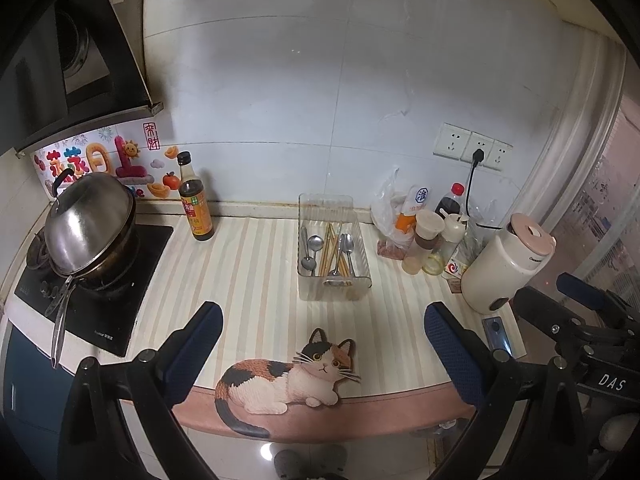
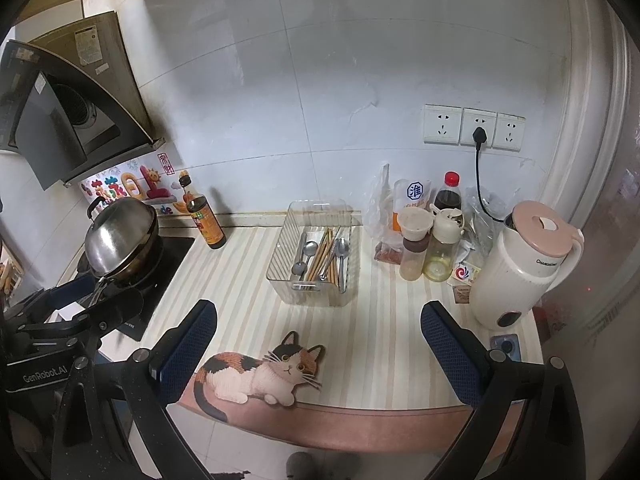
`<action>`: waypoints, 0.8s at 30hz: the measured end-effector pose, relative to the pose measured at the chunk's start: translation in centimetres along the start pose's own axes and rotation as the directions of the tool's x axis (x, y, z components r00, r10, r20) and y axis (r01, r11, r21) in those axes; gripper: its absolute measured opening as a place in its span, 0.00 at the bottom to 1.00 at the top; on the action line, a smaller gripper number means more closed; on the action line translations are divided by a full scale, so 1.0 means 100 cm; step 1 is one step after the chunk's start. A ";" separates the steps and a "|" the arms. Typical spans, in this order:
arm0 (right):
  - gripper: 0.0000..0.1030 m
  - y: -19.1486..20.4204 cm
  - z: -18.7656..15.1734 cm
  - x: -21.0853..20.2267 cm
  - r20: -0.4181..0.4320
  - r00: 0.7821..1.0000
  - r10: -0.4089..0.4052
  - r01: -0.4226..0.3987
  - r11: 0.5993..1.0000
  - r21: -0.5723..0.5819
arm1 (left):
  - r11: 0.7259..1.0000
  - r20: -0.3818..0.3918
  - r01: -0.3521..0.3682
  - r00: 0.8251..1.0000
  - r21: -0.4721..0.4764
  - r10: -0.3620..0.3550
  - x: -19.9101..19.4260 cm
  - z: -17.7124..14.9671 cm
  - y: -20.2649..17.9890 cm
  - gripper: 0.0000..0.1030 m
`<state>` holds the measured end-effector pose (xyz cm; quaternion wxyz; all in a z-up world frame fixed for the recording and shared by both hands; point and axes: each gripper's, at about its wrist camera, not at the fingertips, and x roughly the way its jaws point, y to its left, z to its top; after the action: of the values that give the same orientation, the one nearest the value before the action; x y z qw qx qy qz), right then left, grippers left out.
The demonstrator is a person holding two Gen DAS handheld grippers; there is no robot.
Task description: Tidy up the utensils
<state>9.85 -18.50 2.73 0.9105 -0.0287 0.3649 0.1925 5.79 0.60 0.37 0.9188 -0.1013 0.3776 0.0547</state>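
Both claws, left claw (image 1: 320,344) and right claw (image 2: 318,338), are released and carry nothing. The clear tray (image 1: 362,280) holding spoons (image 1: 316,245) and chopsticks (image 1: 330,254) sits mid-worktop (image 1: 248,272). Only the right view shows the kettle (image 2: 520,264) brand lettering.

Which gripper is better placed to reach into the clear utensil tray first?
Marginally the left, though it is close. Both the left gripper and right gripper hang open and empty short of the counter edge. The clear utensil tray sits almost dead ahead between the left's fingers, and slightly left of centre for the right's.
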 end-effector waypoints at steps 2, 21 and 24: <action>1.00 0.001 0.000 -0.001 0.000 1.000 0.000 0.000 1.000 0.002 | 1.000 0.001 0.000 1.000 -0.003 0.000 0.000 -0.001 -0.001 1.00; 1.00 0.000 -0.003 0.000 -0.004 1.000 0.005 -0.005 1.000 0.001 | 1.000 -0.010 -0.020 1.000 -0.014 0.020 0.001 -0.004 -0.007 1.00; 1.00 0.000 -0.002 0.000 -0.004 1.000 0.005 -0.005 1.000 0.004 | 1.000 -0.009 -0.023 1.000 -0.015 0.023 0.002 -0.004 -0.006 1.00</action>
<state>9.72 -18.50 2.55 0.9093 -0.0263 0.3672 0.1939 5.79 -0.11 0.09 0.9156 -0.1044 0.3824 0.0676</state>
